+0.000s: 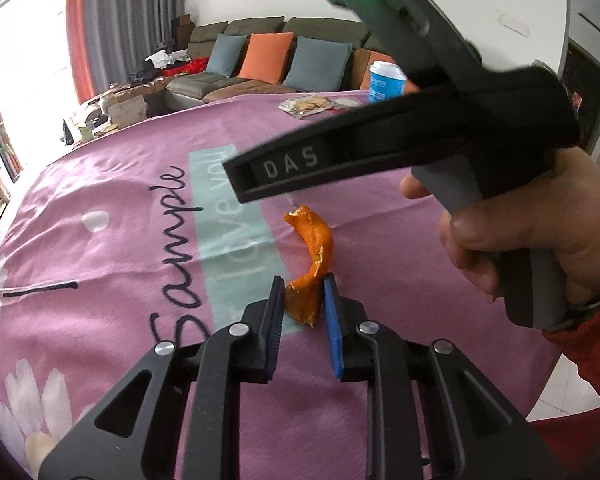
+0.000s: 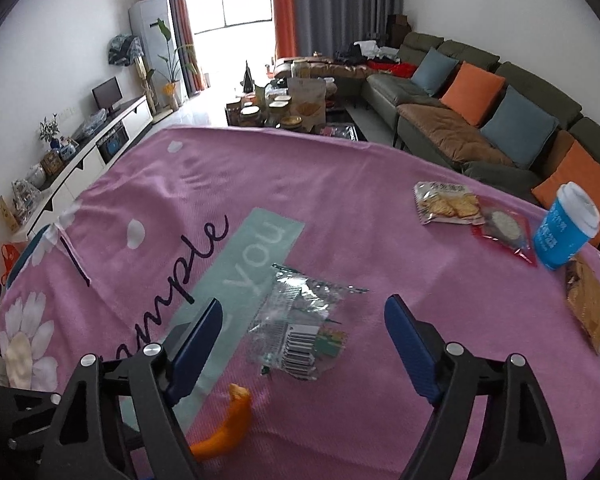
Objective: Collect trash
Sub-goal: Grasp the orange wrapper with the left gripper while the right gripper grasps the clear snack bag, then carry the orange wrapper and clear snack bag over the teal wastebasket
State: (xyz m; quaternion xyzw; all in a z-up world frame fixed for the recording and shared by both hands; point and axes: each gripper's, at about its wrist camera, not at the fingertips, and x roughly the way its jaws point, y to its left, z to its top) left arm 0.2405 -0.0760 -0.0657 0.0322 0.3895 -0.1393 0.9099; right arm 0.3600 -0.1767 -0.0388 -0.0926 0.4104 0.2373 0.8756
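Observation:
An orange peel [image 1: 311, 256] lies on the pink tablecloth [image 1: 100, 264]. My left gripper [image 1: 302, 294] is shut on its near end, with the blue pads on both sides of it. The peel also shows in the right wrist view [image 2: 228, 428], low and left of centre. My right gripper [image 2: 304, 316] is open above an empty clear wrapper [image 2: 300, 324] with a barcode, which lies flat between the fingers. In the left wrist view the right gripper's body and the hand holding it [image 1: 512, 220] hover over the table ahead.
At the far right of the table lie a cracker packet [image 2: 448, 204], a red-edged snack packet [image 2: 504, 228], a blue paper cup [image 2: 566, 228] and a brown snack pack [image 2: 586, 304]. A sofa [image 2: 480, 112] with cushions stands beyond the table.

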